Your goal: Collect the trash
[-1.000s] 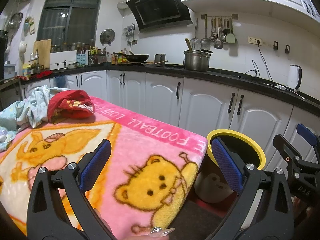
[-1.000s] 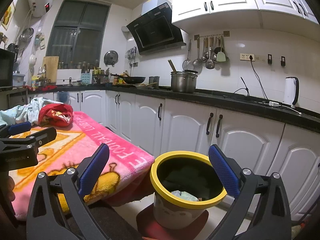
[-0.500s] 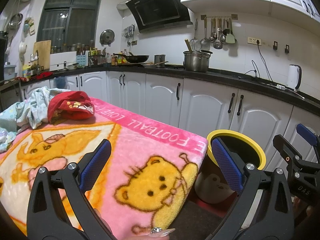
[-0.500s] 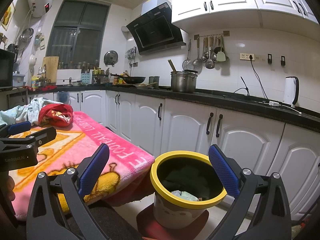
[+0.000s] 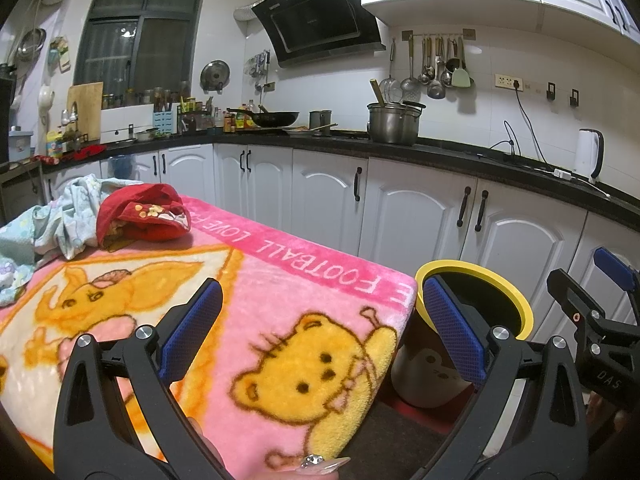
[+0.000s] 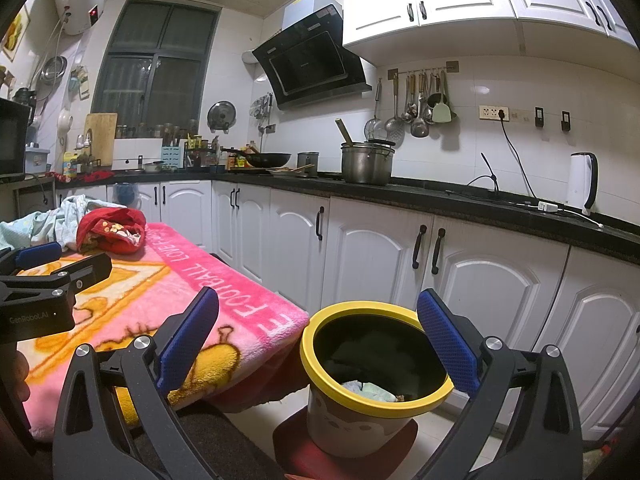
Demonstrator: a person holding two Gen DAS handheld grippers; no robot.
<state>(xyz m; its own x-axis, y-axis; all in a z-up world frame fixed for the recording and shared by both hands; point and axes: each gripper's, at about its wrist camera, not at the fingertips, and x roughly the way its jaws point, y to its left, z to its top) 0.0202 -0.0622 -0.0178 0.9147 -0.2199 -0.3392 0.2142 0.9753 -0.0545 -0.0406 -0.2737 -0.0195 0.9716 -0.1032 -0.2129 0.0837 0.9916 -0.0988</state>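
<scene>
From the left wrist, nothing had shifted over the last second: the left tongs point(image 5: 320, 320) hung wide apart and empty over the pink blanket point(image 5: 280, 300) covering the tabletop, no scrap visible on it, only a red cloth bundle point(image 5: 140, 216) at the far end. The yellow-rimmed bin point(image 5: 516, 300) stood just beside the tabletop's corner, its inside hidden from here. Over to the right wrist: the right tongs point(image 6: 320, 336) were likewise apart, gripping nothing, unmoved above that bin, and this view alone showed crumpled trash point(image 6: 372, 390) lying at the bottom. That stillness suggested collection was finished, or paused between pieces.
</scene>
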